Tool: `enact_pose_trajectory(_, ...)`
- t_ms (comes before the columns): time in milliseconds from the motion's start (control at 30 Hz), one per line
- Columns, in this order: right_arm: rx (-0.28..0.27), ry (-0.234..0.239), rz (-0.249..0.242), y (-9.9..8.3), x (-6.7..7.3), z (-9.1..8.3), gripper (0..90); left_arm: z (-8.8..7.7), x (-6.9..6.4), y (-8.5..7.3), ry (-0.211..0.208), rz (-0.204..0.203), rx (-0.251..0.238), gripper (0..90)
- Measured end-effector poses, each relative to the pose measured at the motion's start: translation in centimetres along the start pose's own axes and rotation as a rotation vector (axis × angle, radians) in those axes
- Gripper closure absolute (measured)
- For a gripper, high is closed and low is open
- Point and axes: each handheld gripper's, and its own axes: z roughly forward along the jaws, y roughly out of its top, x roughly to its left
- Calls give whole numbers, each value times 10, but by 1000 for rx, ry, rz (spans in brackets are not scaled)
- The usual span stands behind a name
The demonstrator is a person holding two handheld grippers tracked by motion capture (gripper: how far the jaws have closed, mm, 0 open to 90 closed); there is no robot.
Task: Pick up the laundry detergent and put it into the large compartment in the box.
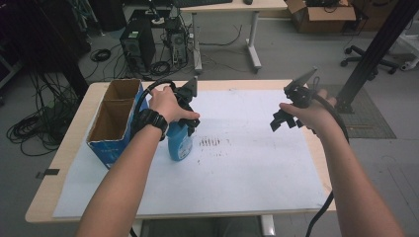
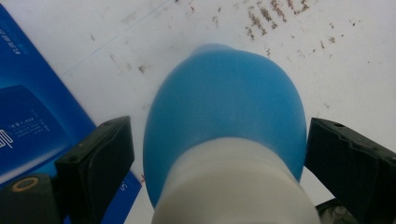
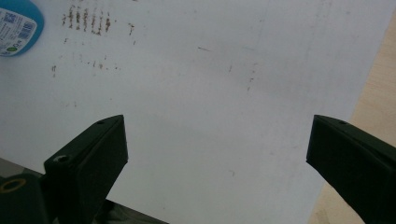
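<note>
1. The left hand (image 1: 168, 106) hides the top of the blue bottle (image 1: 179, 143).
2. The bottle's label (image 3: 16, 30) is cut off by the frame edge, its print too small to read.

Blue cardboard box (image 1: 111, 126) on white sheet (image 1: 237, 168), PC tower (image 1: 137, 47) + cables on floor.
</note>
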Motion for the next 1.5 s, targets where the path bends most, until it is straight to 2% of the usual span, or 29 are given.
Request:
enact_pose_trajectory(833,1,-2,-4,-1,-1,1,61,-1,2,1,-9,2,-2,231)
enact_pose_trajectory(1067,1,-1,-6,-1,0,2,62,-1,2,1,-11,-10,-1,266)
enact_pose_trajectory(1500,-2,-1,-6,-3,-2,2,62,-2,2,2,-2,4,-8,345)
